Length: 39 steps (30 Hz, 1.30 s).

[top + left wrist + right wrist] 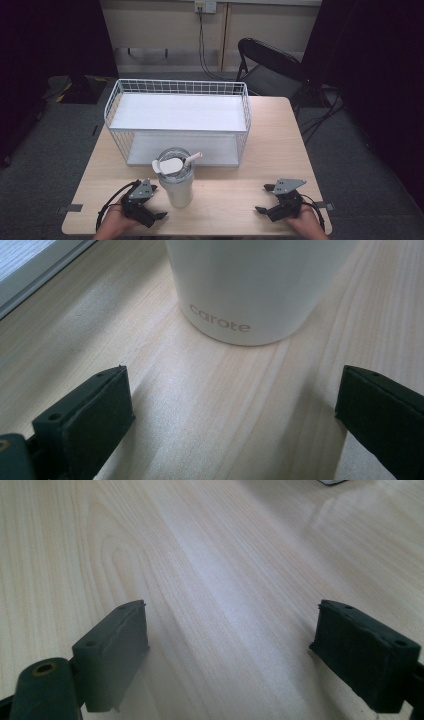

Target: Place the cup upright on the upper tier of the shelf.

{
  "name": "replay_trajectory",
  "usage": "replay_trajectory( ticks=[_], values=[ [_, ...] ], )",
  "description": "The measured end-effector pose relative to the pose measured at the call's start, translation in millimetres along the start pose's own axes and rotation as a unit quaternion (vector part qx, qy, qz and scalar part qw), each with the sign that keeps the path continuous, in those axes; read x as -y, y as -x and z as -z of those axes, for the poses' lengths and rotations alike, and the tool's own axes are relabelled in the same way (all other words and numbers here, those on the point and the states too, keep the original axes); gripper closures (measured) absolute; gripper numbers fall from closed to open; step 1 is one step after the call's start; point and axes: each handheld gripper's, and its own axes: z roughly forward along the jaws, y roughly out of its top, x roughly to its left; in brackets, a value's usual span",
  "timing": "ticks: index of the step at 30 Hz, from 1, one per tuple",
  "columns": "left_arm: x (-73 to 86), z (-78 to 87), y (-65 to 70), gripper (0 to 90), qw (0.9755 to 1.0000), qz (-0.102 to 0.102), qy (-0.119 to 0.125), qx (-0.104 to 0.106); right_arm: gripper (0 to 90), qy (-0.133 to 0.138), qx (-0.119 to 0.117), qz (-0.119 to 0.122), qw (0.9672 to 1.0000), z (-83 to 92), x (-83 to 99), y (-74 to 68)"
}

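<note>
Nearest the high camera, at about seven o'clock on the desk (240, 200), the left gripper (159, 202) rests low in the person's left hand (116, 220) with its fingers (87, 422) spread wide and nothing between them. In the left gripper view those black pads frame a bare strip of pale wood, and the white tumbler (176, 181) stands just ahead at twelve o'clock, near but not touched. The tumbler sits upright toward the front edge of the desk, left of centre, with a clear lid, a white flip tab and a short straw leaning toward two o'clock. Low on its wall the word "carote" (220, 324) reads in faint grey lowercase letters; no other writing is legible anywhere. Behind the tumbler, at twelve o'clock, a white wire shelf rack (178, 120) stands with both its upper board and its lower board bare. Farther right, at about five o'clock, the right gripper (266, 199) lies well apart from the tumbler, its fingers (112, 650) likewise held wide over bare wood grain. Judging from this, the work has barely begun: the tumbler is not yet grasped or lifted, the left gripper is lined up for a grasp around its base, and closing on it, lifting it and, probably, setting it onto the rack all remain to be done.
</note>
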Motion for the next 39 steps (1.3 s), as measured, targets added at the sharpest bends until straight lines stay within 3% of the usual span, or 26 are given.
replay_trajectory(
  ticks=[7, 12, 15, 23, 30, 33, 34, 39],
  values=[
    [0.8, 1.3, 0.1, 2.6, 0.9999, 0.010, 0.006, -0.001, 13.5, 0.000, 0.000, 0.000, 1.0000, 0.0, 0.0, 0.0],
    [1.2, 8.1, -3.3, 16.6, 0.9995, 0.030, 0.011, 0.004, 13.4, 0.000, 0.002, -0.002, 1.0000, 0.2, 0.2, -0.4],
    [1.6, 10.0, -3.7, 15.9, 0.9993, 0.030, 0.012, 0.017, 13.4, 0.000, 0.003, -0.003, 1.0000, 0.3, 0.3, -0.5],
    [-4.8, 20.9, -3.9, 15.9, 0.9962, 0.041, 0.067, 0.036, 13.4, 0.000, 0.003, -0.003, 1.0000, 0.3, 0.3, -0.5],
    [-13.8, 28.2, 0.0, 15.8, 0.9937, 0.032, 0.102, 0.035, 13.4, 0.000, 0.004, -0.004, 1.0000, 0.5, 0.4, -0.7],
    [-16.3, 29.9, 1.1, 15.8, 0.9918, 0.034, 0.117, 0.038, 13.4, 0.000, 0.004, -0.004, 1.0000, 0.5, 0.4, -0.7],
    [-18.7, 31.8, 2.1, 15.7, 0.9899, 0.034, 0.132, 0.040, 13.4, 0.000, 0.004, -0.004, 1.0000, 0.5, 0.4, -0.7],
    [-23.8, 33.4, 4.8, 15.6, 0.9888, 0.023, 0.143, 0.036, 13.5, 0.000, 0.004, -0.004, 1.0000, 0.5, 0.5, -0.7]
  ],
)
